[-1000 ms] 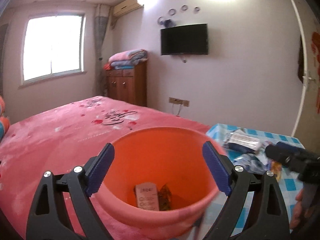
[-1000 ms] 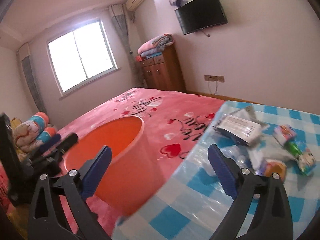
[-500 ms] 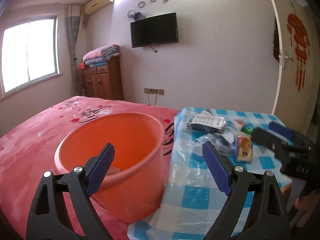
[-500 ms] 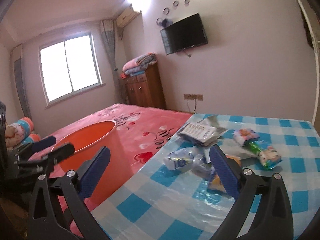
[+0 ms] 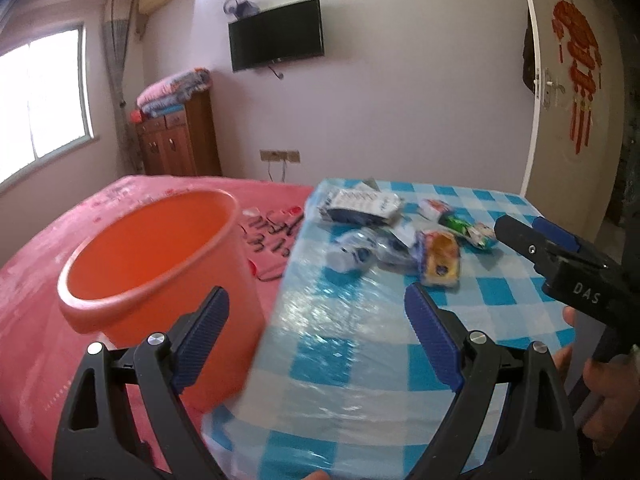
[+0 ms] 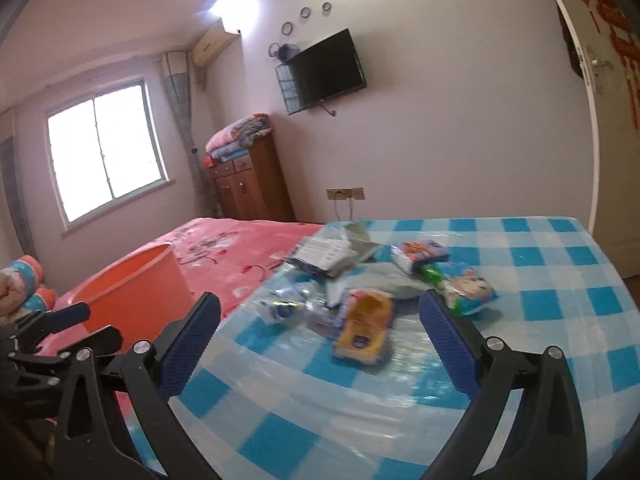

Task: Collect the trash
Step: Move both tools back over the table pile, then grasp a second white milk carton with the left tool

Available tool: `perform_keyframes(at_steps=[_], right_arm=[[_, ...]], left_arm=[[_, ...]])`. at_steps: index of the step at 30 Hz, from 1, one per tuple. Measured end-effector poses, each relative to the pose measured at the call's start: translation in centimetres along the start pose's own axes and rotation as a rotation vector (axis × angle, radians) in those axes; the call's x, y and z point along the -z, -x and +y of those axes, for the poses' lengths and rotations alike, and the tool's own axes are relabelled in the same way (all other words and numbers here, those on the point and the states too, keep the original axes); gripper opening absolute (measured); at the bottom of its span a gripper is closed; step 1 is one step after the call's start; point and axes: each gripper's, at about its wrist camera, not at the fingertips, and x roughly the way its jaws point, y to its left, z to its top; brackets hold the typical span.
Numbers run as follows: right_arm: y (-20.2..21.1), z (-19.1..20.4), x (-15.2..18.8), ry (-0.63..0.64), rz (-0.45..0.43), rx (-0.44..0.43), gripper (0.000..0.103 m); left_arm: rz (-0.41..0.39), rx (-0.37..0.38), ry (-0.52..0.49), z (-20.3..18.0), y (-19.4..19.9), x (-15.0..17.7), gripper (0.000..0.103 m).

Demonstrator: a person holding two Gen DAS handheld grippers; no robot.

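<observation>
An orange bucket (image 5: 160, 264) stands on the pink bed beside a table with a blue checked cloth (image 5: 360, 360). A heap of trash lies on the table: a yellow snack packet (image 6: 364, 328), a crushed plastic bottle (image 6: 288, 306), a white-and-blue pack (image 6: 324, 256) and a green-and-blue wrapper (image 6: 464, 286). My left gripper (image 5: 316, 340) is open and empty over the table's near edge, next to the bucket. My right gripper (image 6: 320, 344) is open and empty, just short of the yellow packet; it also shows in the left wrist view (image 5: 536, 232).
The pink bed (image 6: 240, 256) lies left of the table. A wooden cabinet (image 6: 252, 184) with folded blankets stands at the far wall under a wall TV (image 6: 324, 68). A door (image 5: 576, 100) is at the right. Rolled bedding (image 6: 24, 284) lies far left.
Both grippers have swung right from the bucket toward the table. The trash heap now sits nearer and more central in both views. Both stay open and empty.
</observation>
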Motion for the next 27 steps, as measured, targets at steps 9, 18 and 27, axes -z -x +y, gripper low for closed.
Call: perform_keyframes(at_steps=[9,18,27], right_arm=[[-0.8,-3.9,0.7,-0.036,0.059,0.076,0.098],[-2.1,-9.1,1.4,-0.156,0.134,0.124,0.098],[-2.2,-12.0,0.9,-0.199,0.13,0.104,0.098]], left_arm=[[0.092,-0.004,-0.024,-3.0,-1.8,0.4,0.09],[0.158,0.02,-0.008,-5.5,-4.8,-1.7,0.09],[0.206,0.082,0.291,-4.9,-13.0,-9.4,0.09]])
